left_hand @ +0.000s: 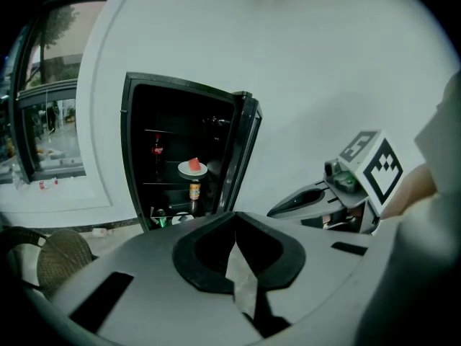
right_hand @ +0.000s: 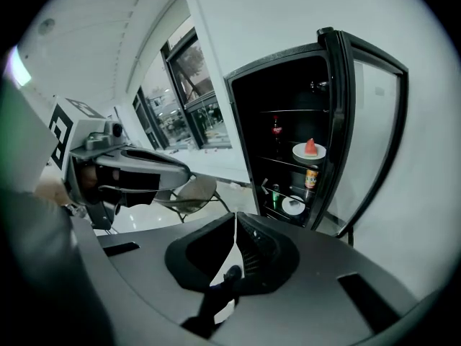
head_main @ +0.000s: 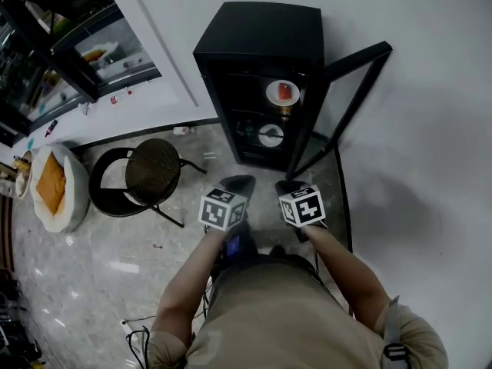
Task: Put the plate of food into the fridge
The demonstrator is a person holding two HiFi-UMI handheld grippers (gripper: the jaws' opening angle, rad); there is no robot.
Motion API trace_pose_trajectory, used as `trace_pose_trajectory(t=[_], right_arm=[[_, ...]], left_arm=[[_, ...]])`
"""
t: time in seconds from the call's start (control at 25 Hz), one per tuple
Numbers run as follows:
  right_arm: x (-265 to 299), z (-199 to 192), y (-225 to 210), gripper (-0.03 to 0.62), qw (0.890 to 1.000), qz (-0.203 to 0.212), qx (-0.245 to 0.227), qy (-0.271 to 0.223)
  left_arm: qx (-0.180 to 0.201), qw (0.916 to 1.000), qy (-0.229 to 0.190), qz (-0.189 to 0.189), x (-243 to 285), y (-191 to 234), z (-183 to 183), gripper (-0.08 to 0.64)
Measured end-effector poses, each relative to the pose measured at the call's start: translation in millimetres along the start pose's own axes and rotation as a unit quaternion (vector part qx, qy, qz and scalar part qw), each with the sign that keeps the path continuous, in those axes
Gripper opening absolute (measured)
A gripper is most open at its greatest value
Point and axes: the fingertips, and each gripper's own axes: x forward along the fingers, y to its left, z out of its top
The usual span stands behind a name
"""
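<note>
**Left gripper and right gripper empty; plate of food on a shelf in the fridge**

Left jaws are pressed together with nothing between them. Right jaws are likewise closed on nothing. Both grippers are held side by side in front of the person, well apart from the fridge and pointing toward its open front.

The plate of food is white with a red piece on it. It rests on an upper shelf inside the dark cabinet. A can stands on the shelf below it, and a second plate lies lower still. A bottle stands further back, to the left of the plate. The glass door is swung wide to the right. A round chair stands on the floor to the left of the fridge.

Assessment: the placement appears complete, since the plate sits level on its shelf and neither gripper touches it. The open door is the only item outstanding. The task wording does not ask for it to be closed, so closing it would be a tidy finish rather than a required step.
</note>
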Motion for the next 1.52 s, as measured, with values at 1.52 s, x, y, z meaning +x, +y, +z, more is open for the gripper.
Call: trace_pose_trajectory(t=[1.52], right_arm=[[-36,37,60,0.028,0.995,0.076,-0.010,-0.068]], left_arm=[[0.036,0.9967,-0.072,0.016,-63,-12,15,0.011]])
